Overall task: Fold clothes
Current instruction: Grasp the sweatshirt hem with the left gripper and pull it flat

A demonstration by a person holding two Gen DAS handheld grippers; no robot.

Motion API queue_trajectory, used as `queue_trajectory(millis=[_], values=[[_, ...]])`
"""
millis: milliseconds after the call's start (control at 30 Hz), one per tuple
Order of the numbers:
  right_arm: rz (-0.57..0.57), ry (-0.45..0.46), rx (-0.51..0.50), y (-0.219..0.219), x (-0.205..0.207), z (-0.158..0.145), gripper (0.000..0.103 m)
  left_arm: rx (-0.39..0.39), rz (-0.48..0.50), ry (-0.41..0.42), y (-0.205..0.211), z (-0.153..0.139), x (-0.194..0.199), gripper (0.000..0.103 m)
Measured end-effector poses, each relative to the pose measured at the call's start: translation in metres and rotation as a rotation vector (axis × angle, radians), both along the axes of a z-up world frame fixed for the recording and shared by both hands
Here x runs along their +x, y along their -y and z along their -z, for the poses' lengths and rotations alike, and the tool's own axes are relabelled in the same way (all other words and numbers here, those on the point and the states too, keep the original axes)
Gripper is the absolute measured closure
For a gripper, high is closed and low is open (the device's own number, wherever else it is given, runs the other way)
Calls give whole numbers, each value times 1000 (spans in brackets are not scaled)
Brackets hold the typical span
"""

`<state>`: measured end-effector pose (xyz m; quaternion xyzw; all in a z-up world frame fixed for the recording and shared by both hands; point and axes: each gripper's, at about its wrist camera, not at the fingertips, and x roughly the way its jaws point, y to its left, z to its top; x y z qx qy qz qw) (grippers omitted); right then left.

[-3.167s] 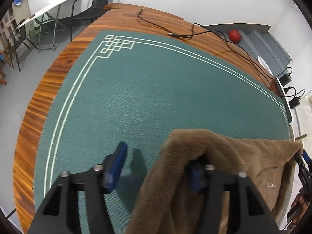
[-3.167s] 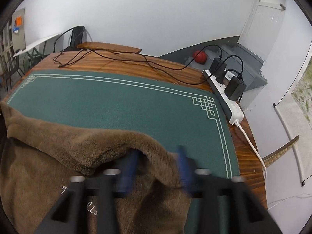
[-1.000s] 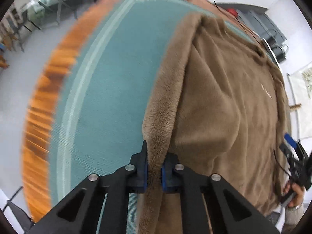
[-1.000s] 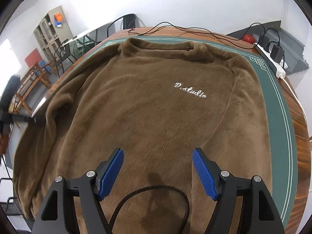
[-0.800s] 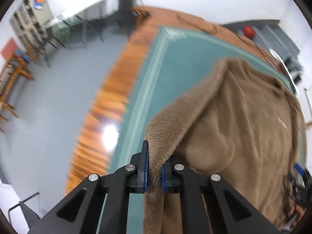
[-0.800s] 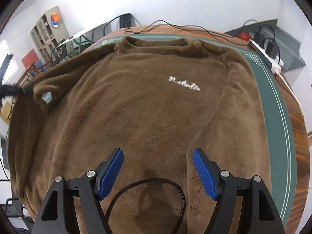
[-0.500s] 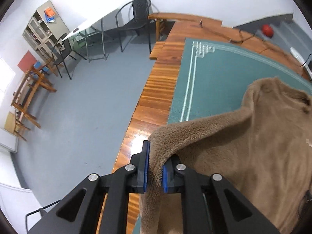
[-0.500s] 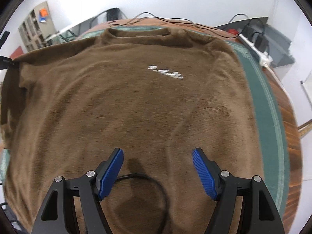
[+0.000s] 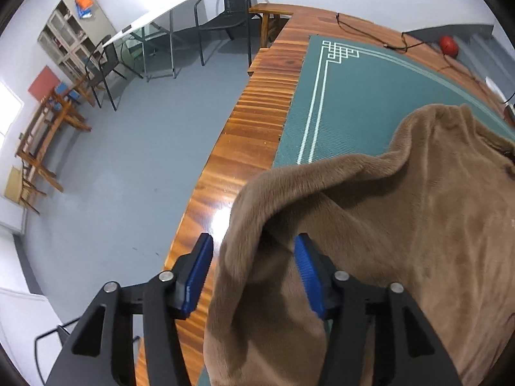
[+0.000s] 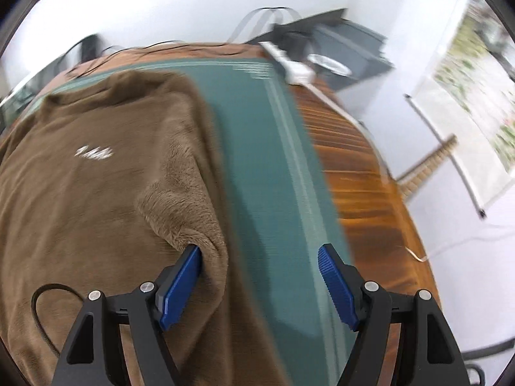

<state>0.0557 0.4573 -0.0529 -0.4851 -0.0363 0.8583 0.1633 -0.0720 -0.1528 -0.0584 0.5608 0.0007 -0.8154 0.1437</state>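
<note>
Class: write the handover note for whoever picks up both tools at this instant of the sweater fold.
Left tool: its jaws have just been opening; open, the sleeve end loose between the pads, no longer pinched.
Right tool: open, holding nothing; its left pad touches a raised fold at the sweater's right edge.
Brown sweater: spread front-up on the green mat, logo showing; left sleeve drawn out over the wooden table edge.
Done: garment laid out and the left sleeve pulled out.
Left: all the folding, sleeves in first, probably.

fleecy brown sweater, glossy wood tbl
</note>
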Motion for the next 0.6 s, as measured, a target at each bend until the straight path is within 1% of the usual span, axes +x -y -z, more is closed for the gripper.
queue_trajectory(millis=[67, 167, 200, 233, 267, 300, 367, 500, 600], values=[[19, 1, 38, -13, 4, -2, 28, 6, 5, -8, -5, -5, 10, 44], [53, 33, 113, -37, 7, 1, 28, 3, 24, -19, -18, -13, 25, 41], [67, 38, 112, -46, 9, 1, 28, 7, 32, -23, -23, -15, 32, 40], [76, 28, 90, -53, 13, -2, 28, 11, 40, -27, -28, -18, 39, 39], [67, -1, 53, -54, 21, -8, 28, 15, 47, -31, -34, -20, 47, 37], [37, -29, 22, -52, 28, -14, 28, 23, 53, -35, -41, -22, 55, 36], [-62, -50, -7, -37, 37, -21, 28, 42, 62, -37, -54, -25, 69, 35], [-248, -23, -60, -5, 58, -24, 28, 80, 95, -30, -85, -21, 95, 33], [-304, -13, -132, 6, 73, -25, 28, 99, 121, -7, -111, -11, 110, 31]])
